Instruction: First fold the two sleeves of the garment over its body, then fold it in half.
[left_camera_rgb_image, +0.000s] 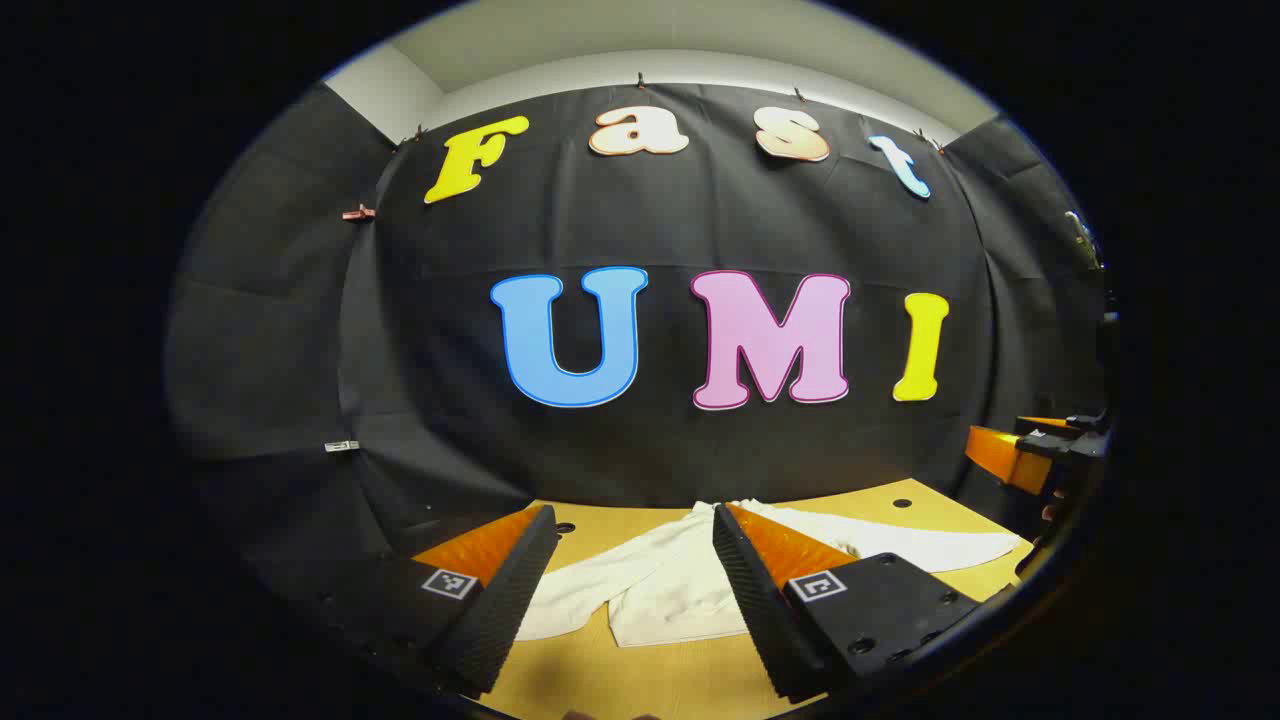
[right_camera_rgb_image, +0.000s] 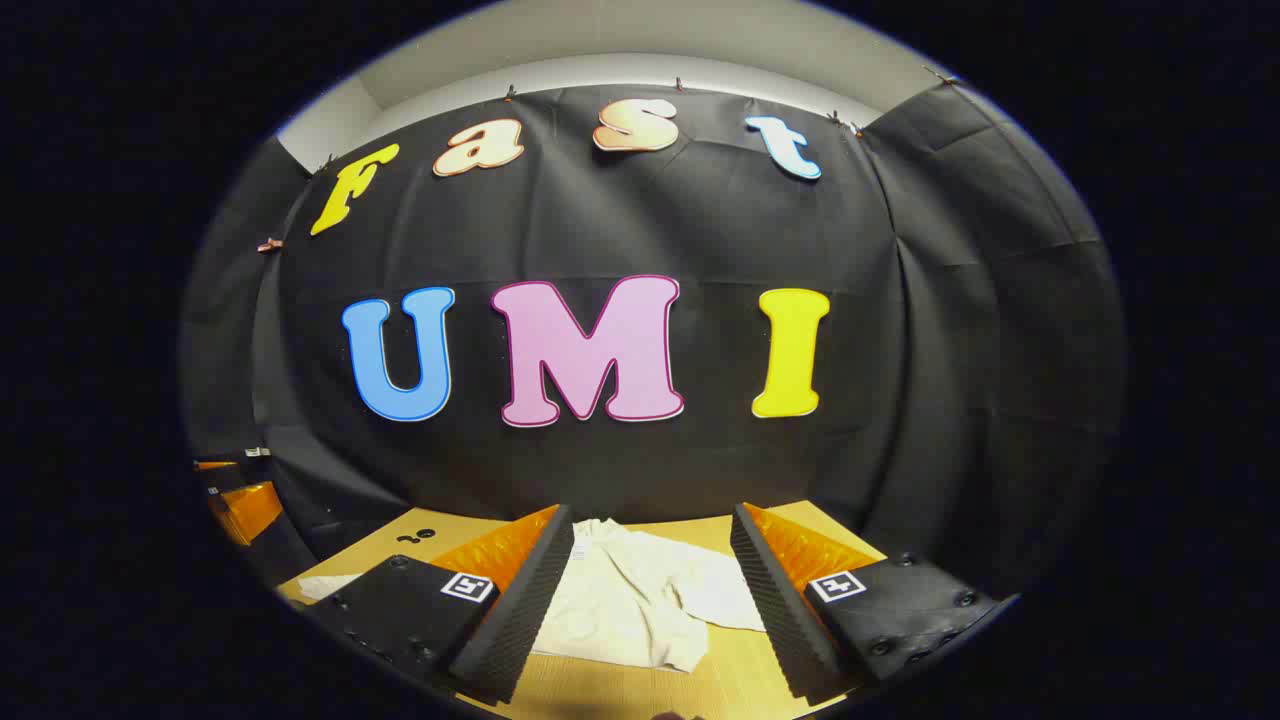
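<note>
The left gripper (left_camera_rgb_image: 635, 590) hangs above the wooden table (left_camera_rgb_image: 700, 680) with its two fingers spread wide apart and nothing between them; in the left gripper view they rise from about 7 and 5 o'clock. Beyond them, toward 6 o'clock of that view, the white garment (left_camera_rgb_image: 670, 590) lies flat on the table, one sleeve (left_camera_rgb_image: 930, 545) stretched out toward 4 o'clock, the other (left_camera_rgb_image: 585, 590) slanting down toward 7 o'clock beside the body. At 3 o'clock, near the edge, the right gripper (left_camera_rgb_image: 1020, 455) shows partly, held off the table.

The right gripper (right_camera_rgb_image: 650, 600) is likewise parted, holding nothing, its fingers framing the garment (right_camera_rgb_image: 630, 600) at 6 o'clock in the right gripper view. There the cloth looks rumpled, with a sleeve (right_camera_rgb_image: 725, 600) lying toward 5 o'clock, close to the inner finger. A bit of white fabric (right_camera_rgb_image: 325, 585) peeks out at 8 o'clock, and the left gripper (right_camera_rgb_image: 240, 505) sits above it, at the rim.
</note>
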